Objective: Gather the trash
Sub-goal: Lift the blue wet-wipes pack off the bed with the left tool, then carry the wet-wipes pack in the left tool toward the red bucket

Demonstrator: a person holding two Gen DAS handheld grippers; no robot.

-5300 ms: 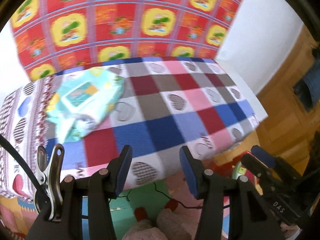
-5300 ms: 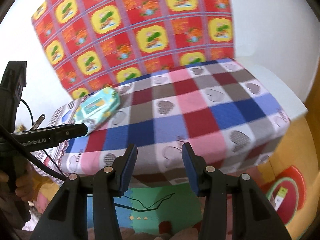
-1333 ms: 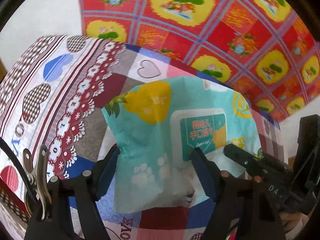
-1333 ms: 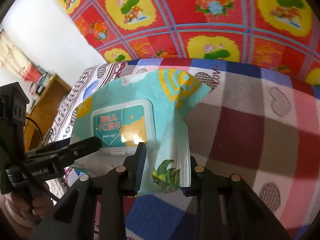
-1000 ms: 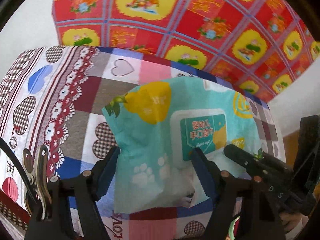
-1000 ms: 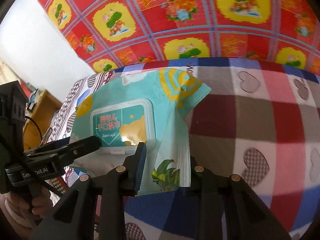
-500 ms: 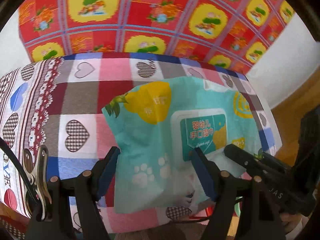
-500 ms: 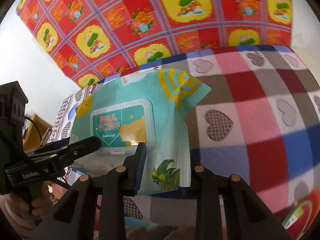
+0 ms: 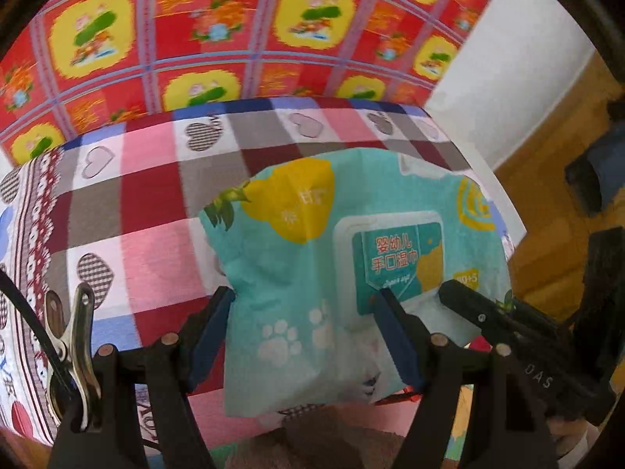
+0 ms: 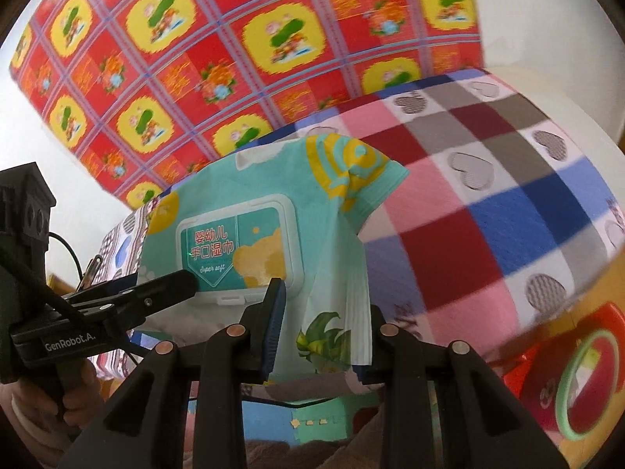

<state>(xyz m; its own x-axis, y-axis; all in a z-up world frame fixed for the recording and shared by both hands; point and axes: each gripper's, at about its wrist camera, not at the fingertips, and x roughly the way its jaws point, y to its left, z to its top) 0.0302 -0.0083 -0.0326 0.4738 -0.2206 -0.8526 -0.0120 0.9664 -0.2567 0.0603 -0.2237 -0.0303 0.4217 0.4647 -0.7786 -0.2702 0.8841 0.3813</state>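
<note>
- Teal plastic wet-wipe pack (image 9: 312,273) with yellow fruit print and a white flip lid (image 10: 234,250), held up in the air between the two tongs, in front of the checked table.
- Left black two-finger gripper (image 9: 304,328) clamped on the pack's left end; blue-padded fingers (image 9: 207,328) pressed against the crumpled film on either side.
- Right black two-finger gripper (image 10: 320,332) closed narrowly on the pack's right end, on its flat sealed seam.
- In the right wrist view, left tool's finger tip resting just below the lid label; a hand (image 10: 47,402) on its grip.
- Behind: table under a red, pink, blue and grey checked cloth with hearts (image 10: 488,211); red-and-yellow flowered wall cloth (image 9: 234,27).
- Round red bin with a green rim (image 10: 578,383) down at the right, on the floor.
</note>
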